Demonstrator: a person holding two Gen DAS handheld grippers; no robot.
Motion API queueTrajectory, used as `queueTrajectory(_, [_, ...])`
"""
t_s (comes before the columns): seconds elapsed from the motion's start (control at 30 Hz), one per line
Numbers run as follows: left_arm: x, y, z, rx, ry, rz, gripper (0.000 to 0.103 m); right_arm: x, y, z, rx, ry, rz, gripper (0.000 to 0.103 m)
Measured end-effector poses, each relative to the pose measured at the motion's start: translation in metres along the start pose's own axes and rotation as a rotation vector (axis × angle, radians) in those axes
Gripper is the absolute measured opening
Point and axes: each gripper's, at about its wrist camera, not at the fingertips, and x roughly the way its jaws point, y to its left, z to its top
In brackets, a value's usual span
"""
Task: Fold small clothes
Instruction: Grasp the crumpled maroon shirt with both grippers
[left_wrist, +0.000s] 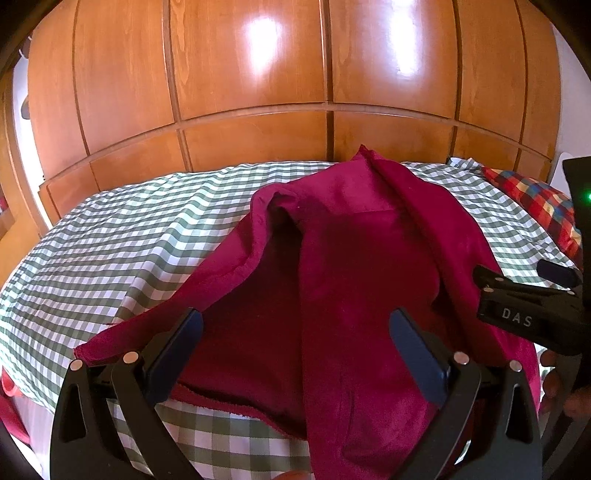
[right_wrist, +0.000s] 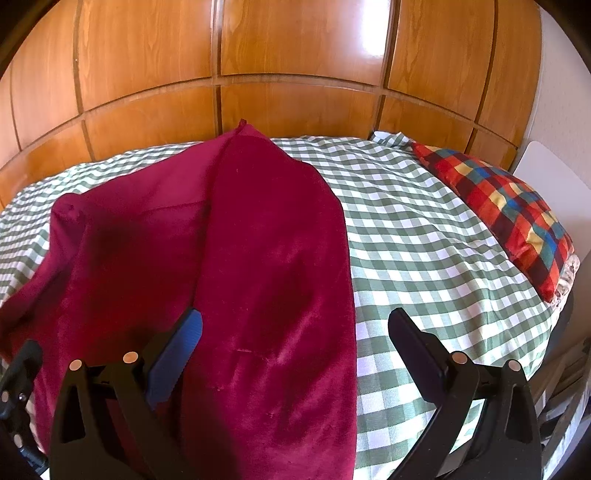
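We've got both grippers, left (left_wrist: 295, 332) & right (right_wrist: 295, 332), jaws apart over crimson garment (right_wrist: 258, 277) on checked bedsheet (right_wrist: 424, 240); plaid pillow (right_wrist: 509, 214) far right, wooden wardrobe (right_wrist: 295, 55) behind.

Red garment (right_wrist: 258, 277) near edge cut off below both views.

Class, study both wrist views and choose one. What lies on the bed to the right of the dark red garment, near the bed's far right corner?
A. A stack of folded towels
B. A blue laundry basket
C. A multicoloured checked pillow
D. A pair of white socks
C: the right wrist view shows a multicoloured checked pillow in red, blue and yellow lying on the green-and-white checked bedcover, right of the dark red garment.
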Motion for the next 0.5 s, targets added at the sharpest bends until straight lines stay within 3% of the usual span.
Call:
queueTrajectory(0.3, [-0.005,-0.003,-0.006,0.037,-0.001,-0.053,0.100,-0.001,0.001,-0.001,-0.007,0.004,-0.005,0.100])
queueTrajectory(0.5, [-0.018,-0.013,-0.014,0.119,-0.017,-0.164,0.100,-0.001,0.001,-0.002,-0.008,0.008,-0.008,0.100])
